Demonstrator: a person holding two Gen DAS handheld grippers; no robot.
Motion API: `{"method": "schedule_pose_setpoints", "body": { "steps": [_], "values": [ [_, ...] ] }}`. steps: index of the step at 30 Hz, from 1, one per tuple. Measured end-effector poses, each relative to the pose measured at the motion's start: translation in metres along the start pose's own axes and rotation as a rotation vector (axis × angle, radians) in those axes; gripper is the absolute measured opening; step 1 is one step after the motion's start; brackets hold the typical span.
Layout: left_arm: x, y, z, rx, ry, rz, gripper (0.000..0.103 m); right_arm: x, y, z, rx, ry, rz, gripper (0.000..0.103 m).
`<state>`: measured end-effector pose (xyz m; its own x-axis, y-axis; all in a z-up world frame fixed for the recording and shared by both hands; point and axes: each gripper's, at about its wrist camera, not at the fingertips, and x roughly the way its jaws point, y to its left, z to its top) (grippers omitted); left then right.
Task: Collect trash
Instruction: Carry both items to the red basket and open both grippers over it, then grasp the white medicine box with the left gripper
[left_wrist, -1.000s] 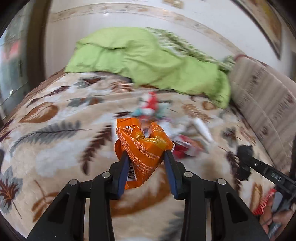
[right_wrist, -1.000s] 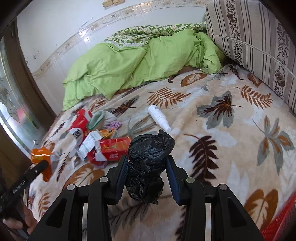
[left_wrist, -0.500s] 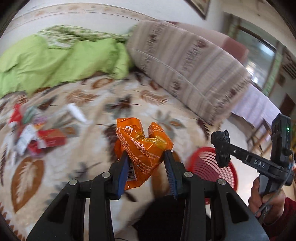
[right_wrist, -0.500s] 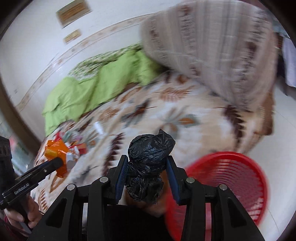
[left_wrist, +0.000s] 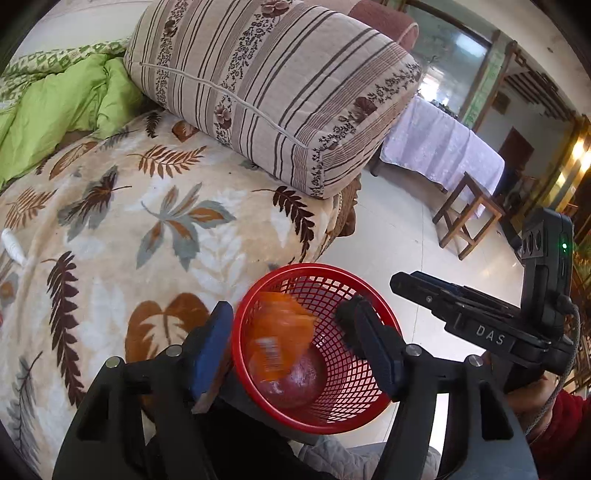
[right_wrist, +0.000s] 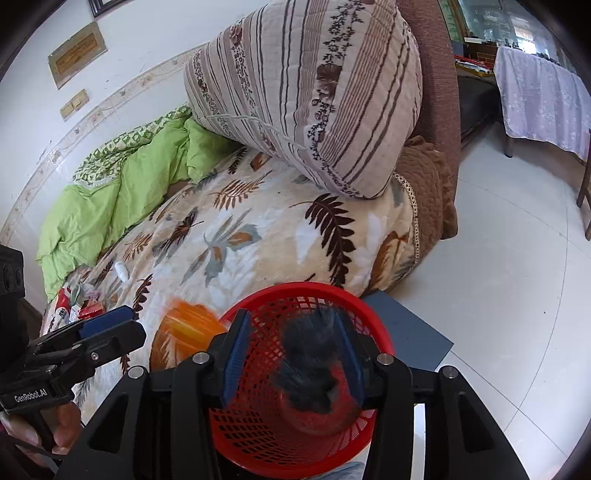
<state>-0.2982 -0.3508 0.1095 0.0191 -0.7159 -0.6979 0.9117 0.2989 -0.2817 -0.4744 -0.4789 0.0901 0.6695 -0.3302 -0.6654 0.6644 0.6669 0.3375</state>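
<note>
A red mesh basket (left_wrist: 354, 402) (right_wrist: 369, 325) stands on the floor beside the bed, right under both grippers. My left gripper (left_wrist: 295, 350) is open above it; the orange snack wrapper (left_wrist: 277, 343) is blurred, falling inside the basket. In the right wrist view the wrapper (right_wrist: 192, 325) shows as an orange blur by the basket rim. My right gripper (right_wrist: 291, 354) is open; the black plastic bag (right_wrist: 306, 369) is blurred between its jaws, dropping into the basket. More trash (right_wrist: 79, 302) lies far left on the bed, with a white bottle (right_wrist: 121, 271).
The bed has a leaf-patterned blanket (left_wrist: 147, 240), a green quilt (left_wrist: 55, 110) and a large striped cushion (left_wrist: 277, 92). White tiled floor (right_wrist: 517, 277) lies to the right, with a wooden stool (left_wrist: 469, 218) and a cloth-covered table (left_wrist: 443, 144). A grey sheet (right_wrist: 410, 332) lies by the basket.
Both grippers swung from the bed to above the red basket and opened. The orange wrapper and the black bag have left the jaws and are falling into the basket.
</note>
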Motion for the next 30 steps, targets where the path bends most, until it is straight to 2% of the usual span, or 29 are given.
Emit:
{"method": "schedule_pose_setpoints", "body": {
  "steps": [6, 12, 14, 23, 30],
  "values": [
    [-0.023, 0.029, -0.005, -0.068, -0.043, 0.059, 0.067, 0.01, 0.017, 0.003, -0.01, 0.015, 0.041, 0.051],
    [-0.062, 0.088, -0.023, -0.189, -0.094, 0.184, 0.067, 0.031, 0.061, 0.005, -0.062, 0.037, 0.116, 0.053],
    [-0.078, 0.113, -0.034, -0.238, -0.108, 0.236, 0.068, 0.041, 0.082, 0.004, -0.088, 0.053, 0.15, 0.055],
    [-0.135, 0.196, -0.091, -0.425, -0.15, 0.375, 0.068, 0.08, 0.19, -0.01, -0.275, 0.121, 0.275, 0.056],
    [-0.184, 0.261, -0.126, -0.595, -0.216, 0.48, 0.068, 0.111, 0.273, -0.02, -0.396, 0.166, 0.359, 0.057]
  ]
}}
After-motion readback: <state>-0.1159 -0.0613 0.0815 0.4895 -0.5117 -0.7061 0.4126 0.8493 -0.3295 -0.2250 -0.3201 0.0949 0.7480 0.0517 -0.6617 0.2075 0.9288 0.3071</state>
